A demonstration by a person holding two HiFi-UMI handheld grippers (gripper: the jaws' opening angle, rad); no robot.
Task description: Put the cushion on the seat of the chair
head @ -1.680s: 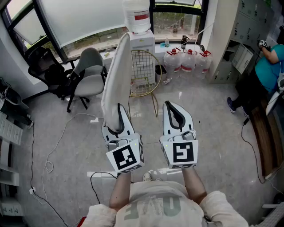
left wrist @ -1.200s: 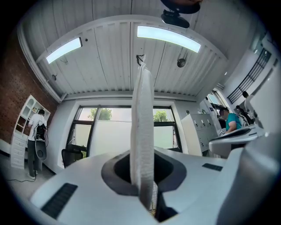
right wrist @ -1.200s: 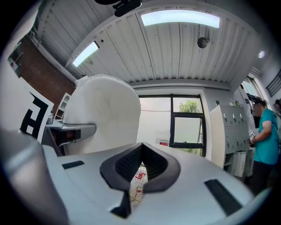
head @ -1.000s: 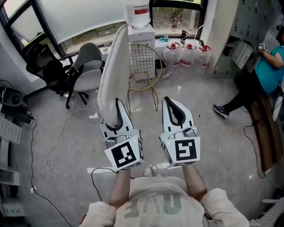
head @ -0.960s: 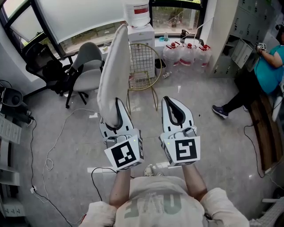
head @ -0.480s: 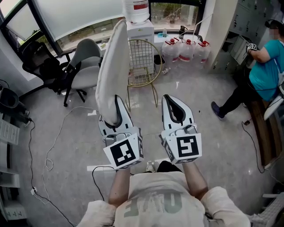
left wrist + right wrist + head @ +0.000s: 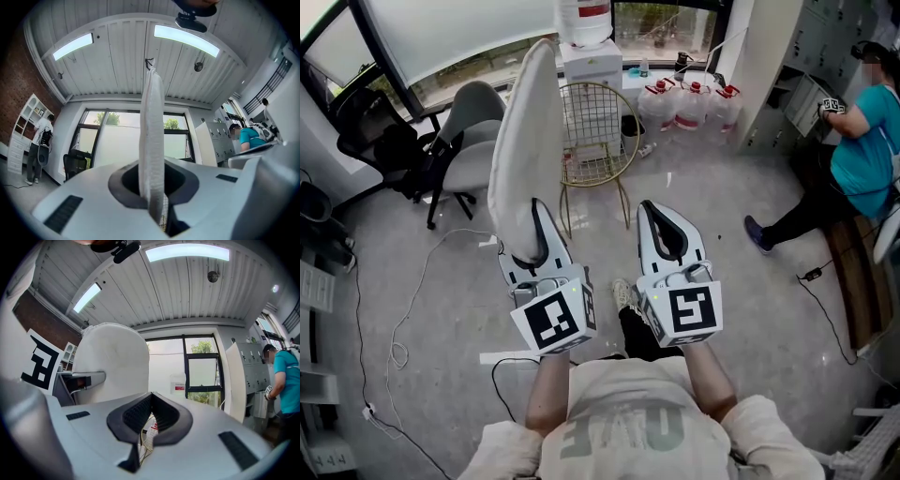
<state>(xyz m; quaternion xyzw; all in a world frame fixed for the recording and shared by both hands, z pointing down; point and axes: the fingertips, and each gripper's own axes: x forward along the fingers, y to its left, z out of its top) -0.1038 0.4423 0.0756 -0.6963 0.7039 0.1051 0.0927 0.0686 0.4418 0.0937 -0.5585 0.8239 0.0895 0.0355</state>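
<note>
Cushion (image 7: 525,159) – white, thin and round-edged. It stands upright on its edge above your left gripper (image 7: 532,223), whose fingers are clamped on its lower rim. It is in the air, not on any seat.

Head view: the cushion appears almost edge-on as a tall, narrow, slightly curved slab. Its top reaches the base of the water dispenser (image 7: 591,61) in the picture. The gold wire chair (image 7: 598,131) stands on the floor just right of it, seat bare.

Left gripper view: you see only the cushion's edge (image 7: 152,140) – a strip of coarse white fabric with a small dark thread at its top, rising from between the closed-in pads of the left gripper (image 7: 154,192).

Right gripper view: this alone shows the cushion's broad face (image 7: 110,364), smooth and dome-shaped, to the left of the right gripper (image 7: 150,401). That gripper's pads meet at the tips with nothing between them. The head view shows the right gripper (image 7: 661,217) beside the left one, apart from the cushion.

Surroundings: a grey office chair (image 7: 473,141) stands left of the wire chair and water jugs (image 7: 694,98) stand by the window. A person in a teal shirt (image 7: 862,159) is at the lockers on the right. Only the left gripper view shows a second person (image 7: 40,143) beside a white shelf unit (image 7: 23,119).
</note>
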